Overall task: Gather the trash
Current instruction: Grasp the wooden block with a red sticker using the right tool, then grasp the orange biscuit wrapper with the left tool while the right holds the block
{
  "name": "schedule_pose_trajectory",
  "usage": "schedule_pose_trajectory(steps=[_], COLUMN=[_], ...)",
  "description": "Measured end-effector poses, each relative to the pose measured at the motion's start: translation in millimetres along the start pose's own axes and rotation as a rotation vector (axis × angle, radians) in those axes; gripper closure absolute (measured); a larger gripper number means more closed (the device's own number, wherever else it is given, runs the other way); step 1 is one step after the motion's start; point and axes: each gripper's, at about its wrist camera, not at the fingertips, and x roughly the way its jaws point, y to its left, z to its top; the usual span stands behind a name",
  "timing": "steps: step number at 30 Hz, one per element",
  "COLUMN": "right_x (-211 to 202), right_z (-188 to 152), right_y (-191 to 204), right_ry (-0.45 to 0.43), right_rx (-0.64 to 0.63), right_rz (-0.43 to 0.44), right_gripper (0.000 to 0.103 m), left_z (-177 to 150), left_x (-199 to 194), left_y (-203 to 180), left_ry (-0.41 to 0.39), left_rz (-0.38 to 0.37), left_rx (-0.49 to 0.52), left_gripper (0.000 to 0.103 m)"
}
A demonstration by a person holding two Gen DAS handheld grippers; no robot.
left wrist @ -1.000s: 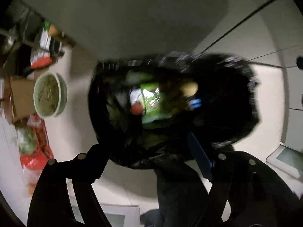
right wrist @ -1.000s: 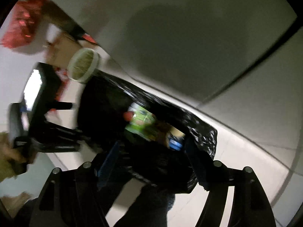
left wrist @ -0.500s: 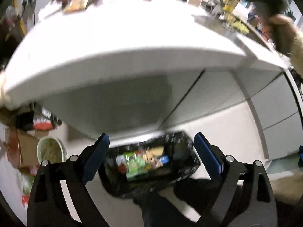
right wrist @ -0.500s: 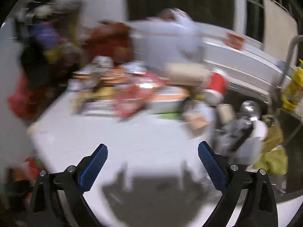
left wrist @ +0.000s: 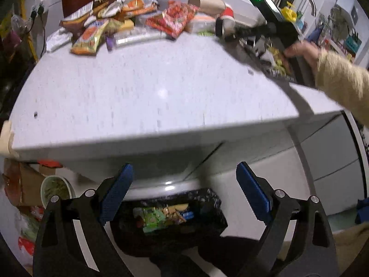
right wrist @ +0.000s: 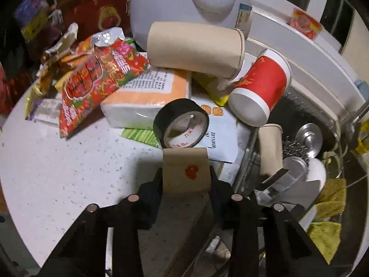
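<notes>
My left gripper (left wrist: 183,192) is open and empty, held below the counter edge above a black trash bag (left wrist: 168,219) with wrappers inside. My right gripper (right wrist: 186,173) is shut on a brown paper piece with a red mark (right wrist: 186,173), low over the white counter (right wrist: 57,161). Just beyond it lies a black tape roll (right wrist: 182,122). Behind that are a red snack bag (right wrist: 96,78), a tissue pack (right wrist: 147,97), a brown paper cup on its side (right wrist: 193,48) and a red paper cup (right wrist: 263,90). The right gripper also shows in the left wrist view (left wrist: 230,31).
A white appliance (right wrist: 189,4) and a dark red tin (right wrist: 99,11) stand behind the pile. A sink (right wrist: 306,138) with steel ware is to the right. A green bowl (left wrist: 56,190) and boxes sit on the floor to the left of the bag.
Both grippers rose from the trash bag to counter height. The right gripper went from open to shut on the brown paper piece. The left one stayed open and pulled back from the bag.
</notes>
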Motion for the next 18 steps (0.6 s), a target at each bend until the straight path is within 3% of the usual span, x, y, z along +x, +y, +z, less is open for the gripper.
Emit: schedule_pose_trajectory(steps=[6,12,15,18], right_x=[-55,-104,-119,-126], right_z=[-21,-49,-62,-69], right_y=[2,11,19,29], right_ry=[-0.119,-0.196,-0.22,-0.229], right_rx=[0.05,0.117,0.158,0.185], right_rz=[0.103,0.208,0.258,0.279], right_gripper=[0.068,0.068,0.068,0.068], left_z=[68,144,166,180], left_x=[0,32,46,59], left_y=[16,72,92,104], left_ry=[-0.103,-0.108,-0.11,-0.093], left_rz=[0.046,0.393,0.488,0.518], left_rx=[0.034,0.026,0.041,0.046], left_gripper=[0.015,0.015,0.015,0.015])
